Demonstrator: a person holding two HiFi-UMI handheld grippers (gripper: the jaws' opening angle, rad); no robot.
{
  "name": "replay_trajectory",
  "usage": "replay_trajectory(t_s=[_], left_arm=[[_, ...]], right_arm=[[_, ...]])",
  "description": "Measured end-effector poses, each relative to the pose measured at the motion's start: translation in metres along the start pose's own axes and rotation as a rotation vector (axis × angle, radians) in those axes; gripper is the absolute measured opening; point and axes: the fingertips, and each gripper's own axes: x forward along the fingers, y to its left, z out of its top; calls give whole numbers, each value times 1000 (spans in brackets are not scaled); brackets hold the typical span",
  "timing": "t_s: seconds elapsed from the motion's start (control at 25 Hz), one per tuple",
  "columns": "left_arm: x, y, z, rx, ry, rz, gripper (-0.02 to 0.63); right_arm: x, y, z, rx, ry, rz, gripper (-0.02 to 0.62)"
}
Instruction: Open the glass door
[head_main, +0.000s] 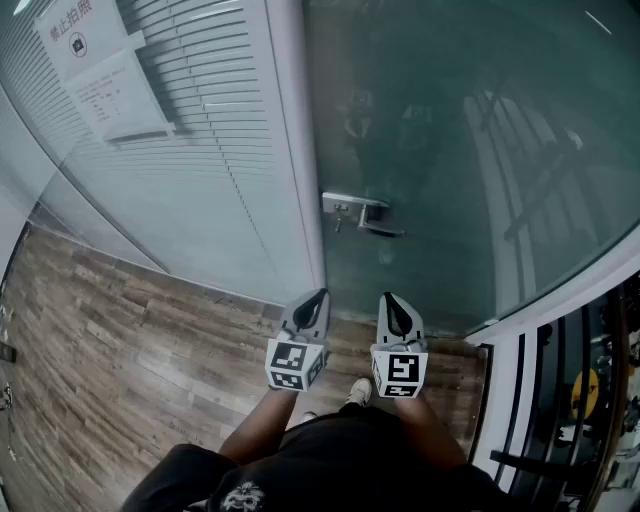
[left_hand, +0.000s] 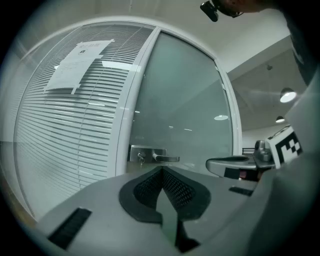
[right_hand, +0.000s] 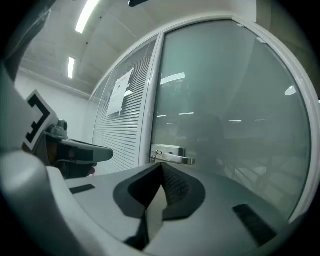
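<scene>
Your head camera looks steeply down past the left gripper (head_main: 320, 296) and right gripper (head_main: 388, 298) to the door handle (head_main: 360, 212) ahead of the fingers (head_main: 314, 310). Each gripper camera looks level along its own fingers, fairly near; all three share that handle.

The glass door (head_main: 450, 150) is grey-green, handle (head_main: 362, 212) silver, blinds (head_main: 210, 170) white, floor (head_main: 120, 330) brown wood-grain.
</scene>
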Motion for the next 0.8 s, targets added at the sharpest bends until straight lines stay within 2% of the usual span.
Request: replay_trajectory(t_s=[0.2, 0.4, 0.6, 0.8], left_arm=[[46, 5, 5, 1, -29, 36, 6], [67, 9, -6, 2, -6, 77, 6], [78, 17, -8, -5, 42, 91, 6], [91, 26, -14, 4, 24, 90, 6]], right_arm=[[31, -32, 0, 4, -11, 27, 17], [49, -44, -8, 9, -24, 82, 17], [74, -47, 19, -10, -79, 123, 17], [89, -50, 29, -58, -99, 133, 17]])
